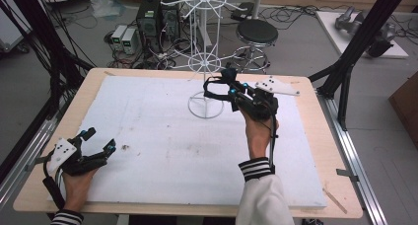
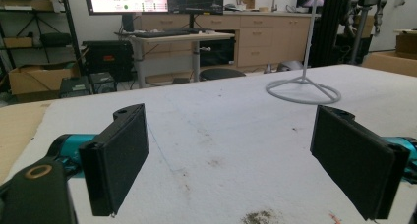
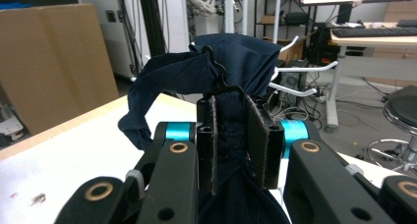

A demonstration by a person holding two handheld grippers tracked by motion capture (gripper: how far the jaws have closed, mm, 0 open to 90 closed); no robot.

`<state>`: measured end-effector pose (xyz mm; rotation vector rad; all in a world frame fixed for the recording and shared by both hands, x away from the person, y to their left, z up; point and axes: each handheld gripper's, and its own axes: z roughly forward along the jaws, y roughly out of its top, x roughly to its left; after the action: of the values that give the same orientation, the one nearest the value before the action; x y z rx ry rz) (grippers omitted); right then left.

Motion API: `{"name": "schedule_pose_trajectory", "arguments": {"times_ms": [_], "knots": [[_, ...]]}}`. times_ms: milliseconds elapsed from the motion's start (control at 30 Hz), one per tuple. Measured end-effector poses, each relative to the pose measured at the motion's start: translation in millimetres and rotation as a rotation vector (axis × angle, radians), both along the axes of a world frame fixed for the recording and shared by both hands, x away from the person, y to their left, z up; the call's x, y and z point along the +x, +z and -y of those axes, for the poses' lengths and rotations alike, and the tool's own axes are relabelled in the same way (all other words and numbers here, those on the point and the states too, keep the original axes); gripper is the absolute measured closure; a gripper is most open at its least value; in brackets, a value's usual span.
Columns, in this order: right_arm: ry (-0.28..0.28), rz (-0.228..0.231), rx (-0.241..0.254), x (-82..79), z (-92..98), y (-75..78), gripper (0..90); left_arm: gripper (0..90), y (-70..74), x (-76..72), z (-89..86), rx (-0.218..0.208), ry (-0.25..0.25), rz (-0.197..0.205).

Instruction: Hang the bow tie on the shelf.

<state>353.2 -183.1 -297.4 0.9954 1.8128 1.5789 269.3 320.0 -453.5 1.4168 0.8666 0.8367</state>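
One table (image 1: 315, 151) carries one white foam sheet (image 1: 162, 141), and on the sheet stands one white wire rack (image 1: 206, 62) with a round ring base, a thin pole and two tiers of spokes.

Two grippers are in use, one in each hand. The left gripper (image 1: 98, 142) rests low near the front left corner of the sheet, held by the left hand (image 1: 76, 181). Its two fingers (image 2: 118, 157) are spread wide apart with nothing between them; in the left gripper view bare, speckled sheet shows in the gap, and the ring base of the rack sits well beyond it.

The right gripper (image 1: 219, 89) is raised over the far middle of the sheet, just beside the base of the rack, held by the right hand (image 1: 257, 136) in a striped cuff and white sleeve. Its two fingers (image 3: 207, 144) are nearly closed and pinch one piece of dark navy cloth (image 3: 216, 71). In the right gripper view the cloth bunches up above the fingertips, with one loop hanging off to the side, and more cloth falls down between the fingers. A thin dark cord or wire lies along the top of the bunch; I cannot tell which.

One round black stool (image 1: 256, 33) stands on the floor beyond the table.
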Motion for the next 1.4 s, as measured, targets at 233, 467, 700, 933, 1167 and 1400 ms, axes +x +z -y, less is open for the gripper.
{"name": "schedule_pose_trajectory", "arguments": {"times_ms": [233,467,700,933,1167,1400], "knots": [[-0.024,-0.011,-0.002,10.8,-2.5,0.8,75.5,14.8,0.0,0.0,0.0,0.0,0.001,-0.001],[-0.045,-0.018,-0.01,19.3,-5.0,-2.8,75.5,14.8,0.0,0.2,0.1,0.0,0.001,-0.003],[-0.059,-0.043,-0.03,27.6,-8.6,-9.2,75.5,14.8,0.1,0.4,0.1,0.004,0.001,-0.005],[-0.065,-0.065,-0.039,34.2,-10.9,-14.8,75.3,14.8,0.1,0.8,-0.1,-0.002,0.005,-0.007],[-0.082,-0.092,-0.061,39.5,-10.9,-19.3,74.9,14.8,0.4,1.0,0.9,0.005,0.018,-0.012],[-0.077,-0.09,-0.102,43.1,-17.5,-23.2,62.3,14.8,0.4,0.9,1.5,0.007,0.021,-0.01]]}}
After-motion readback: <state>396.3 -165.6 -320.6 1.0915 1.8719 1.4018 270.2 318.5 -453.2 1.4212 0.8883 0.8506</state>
